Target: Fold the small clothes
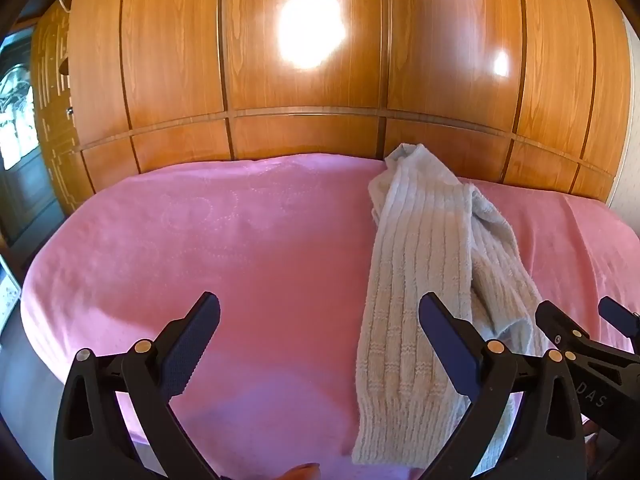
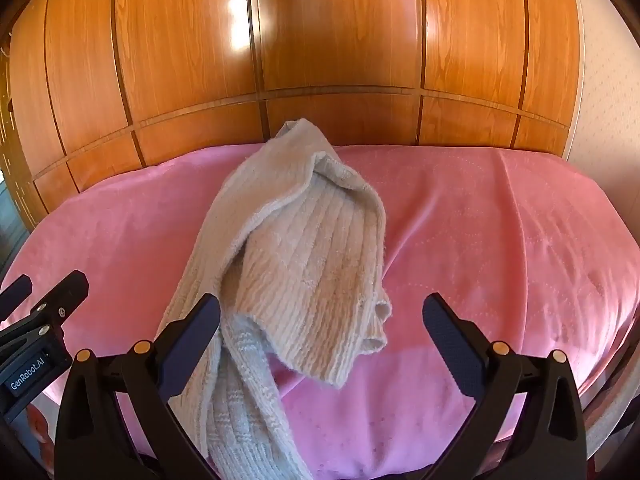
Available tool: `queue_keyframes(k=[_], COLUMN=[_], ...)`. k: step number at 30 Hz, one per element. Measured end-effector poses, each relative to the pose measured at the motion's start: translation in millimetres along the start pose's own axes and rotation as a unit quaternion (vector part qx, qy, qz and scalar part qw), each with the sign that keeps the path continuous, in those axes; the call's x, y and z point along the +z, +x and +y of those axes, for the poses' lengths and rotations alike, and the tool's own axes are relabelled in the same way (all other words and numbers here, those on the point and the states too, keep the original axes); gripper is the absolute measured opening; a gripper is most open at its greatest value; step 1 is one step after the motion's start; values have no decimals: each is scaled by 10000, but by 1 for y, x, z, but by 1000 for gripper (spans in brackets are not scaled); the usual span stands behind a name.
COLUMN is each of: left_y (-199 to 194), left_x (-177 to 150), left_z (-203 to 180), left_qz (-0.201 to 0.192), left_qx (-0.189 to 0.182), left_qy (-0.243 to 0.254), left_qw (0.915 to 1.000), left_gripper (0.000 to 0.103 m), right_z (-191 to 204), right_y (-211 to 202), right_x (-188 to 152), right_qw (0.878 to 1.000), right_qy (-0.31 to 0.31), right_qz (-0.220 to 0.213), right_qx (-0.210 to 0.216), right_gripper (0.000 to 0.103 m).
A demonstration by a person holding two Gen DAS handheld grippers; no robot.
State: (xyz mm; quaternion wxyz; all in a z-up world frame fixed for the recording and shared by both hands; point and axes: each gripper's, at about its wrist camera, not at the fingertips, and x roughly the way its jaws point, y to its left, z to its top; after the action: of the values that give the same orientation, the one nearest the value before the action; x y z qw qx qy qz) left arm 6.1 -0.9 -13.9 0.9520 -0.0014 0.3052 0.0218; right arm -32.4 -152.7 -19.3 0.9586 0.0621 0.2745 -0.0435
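Observation:
A pale ribbed knit garment (image 1: 420, 280) lies lengthwise on the pink blanket (image 1: 240, 240), bunched and partly doubled over itself. In the right wrist view the garment (image 2: 304, 264) has one part folded over the other. My left gripper (image 1: 320, 336) is open and empty above the blanket, its right finger over the garment's near part. My right gripper (image 2: 322, 332) is open and empty, hovering above the garment's folded part; its left finger lies over the garment. The right gripper also shows in the left wrist view (image 1: 576, 320) at the right edge.
A glossy wooden wardrobe (image 1: 304, 60) stands right behind the blanket-covered surface. The blanket's far edge meets it. A dark cabinet (image 1: 20, 140) is at the far left. The left gripper shows at the left edge of the right wrist view (image 2: 44, 292).

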Motion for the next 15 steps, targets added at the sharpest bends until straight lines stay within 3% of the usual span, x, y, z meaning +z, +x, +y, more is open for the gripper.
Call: queue_keyframes(k=[9, 15], left_y=[3, 3], left_x=[-1, -3], left_z=[3, 11], left_qz=[34, 25], left_qx=[18, 5], left_qy=[-37, -150], left_qw=[10000, 9999], left_gripper=[99, 99], right_z=[2, 10], right_y=[-18, -24], right_x=[-11, -4], right_qw=[9998, 9990], right_qy=[-115, -248], right_qz=[-180, -229], right_qx=[-15, -307], right_gripper=[101, 101])
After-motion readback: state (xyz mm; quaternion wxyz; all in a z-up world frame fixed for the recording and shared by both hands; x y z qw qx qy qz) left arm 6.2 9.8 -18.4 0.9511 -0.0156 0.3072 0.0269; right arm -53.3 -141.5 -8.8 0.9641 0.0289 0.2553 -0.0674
